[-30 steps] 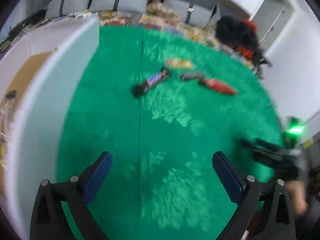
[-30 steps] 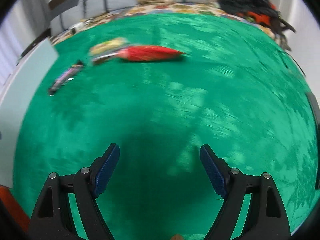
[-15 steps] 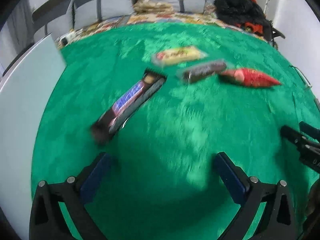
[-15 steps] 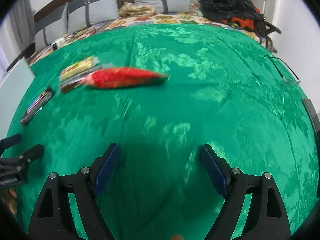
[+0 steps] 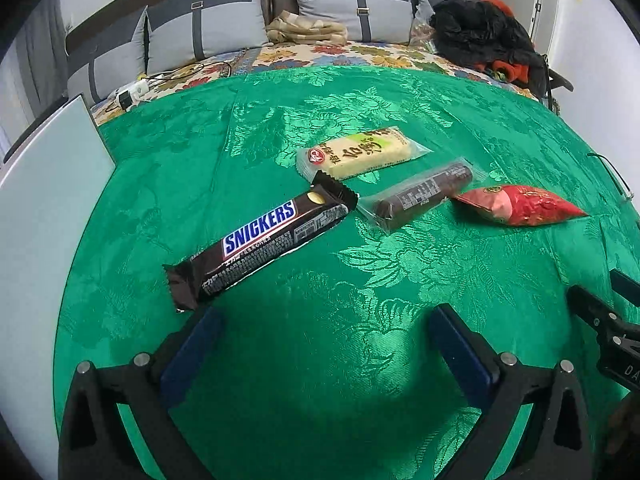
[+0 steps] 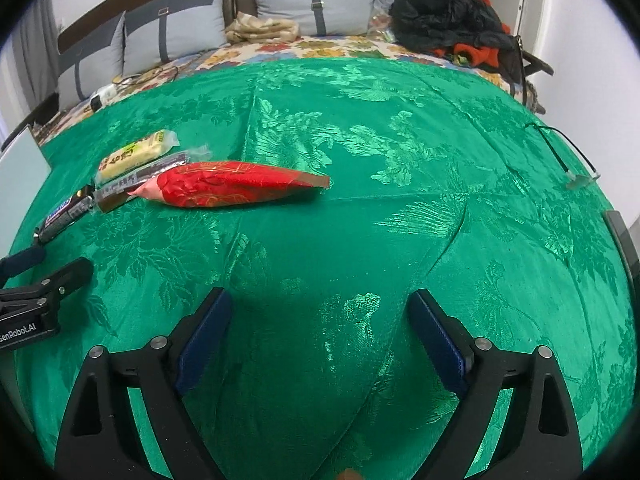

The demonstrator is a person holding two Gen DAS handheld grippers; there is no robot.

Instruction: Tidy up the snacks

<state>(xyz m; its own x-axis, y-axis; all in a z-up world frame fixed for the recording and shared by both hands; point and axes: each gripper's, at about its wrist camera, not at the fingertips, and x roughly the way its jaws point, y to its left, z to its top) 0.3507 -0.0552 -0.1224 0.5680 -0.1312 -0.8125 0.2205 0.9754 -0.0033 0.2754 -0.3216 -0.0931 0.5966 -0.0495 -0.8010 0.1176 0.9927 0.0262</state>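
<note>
Several snacks lie on the green cloth: a Snickers bar (image 5: 260, 240), a yellow wafer pack (image 5: 360, 154), a dark brown bar in clear wrap (image 5: 420, 194) and a red packet (image 5: 520, 210). My left gripper (image 5: 326, 320) is open and empty, its left finger just below the Snickers bar's near end. My right gripper (image 6: 320, 312) is open and empty over bare cloth, with the red packet (image 6: 232, 188) ahead to the left. The wafer pack (image 6: 136, 156), brown bar (image 6: 136, 180) and Snickers bar (image 6: 64, 214) lie further left.
A white box wall (image 5: 48, 208) stands at the left edge of the cloth. Behind the cloth are grey pillows (image 5: 200, 36), a folded towel (image 5: 306, 30) and dark clothes (image 5: 484, 36). A cable (image 6: 568, 156) lies at the right.
The left gripper swung away from the white box and moved close to the Snickers bar. The right gripper tilted up and drew slightly back; the snacks have not moved.
</note>
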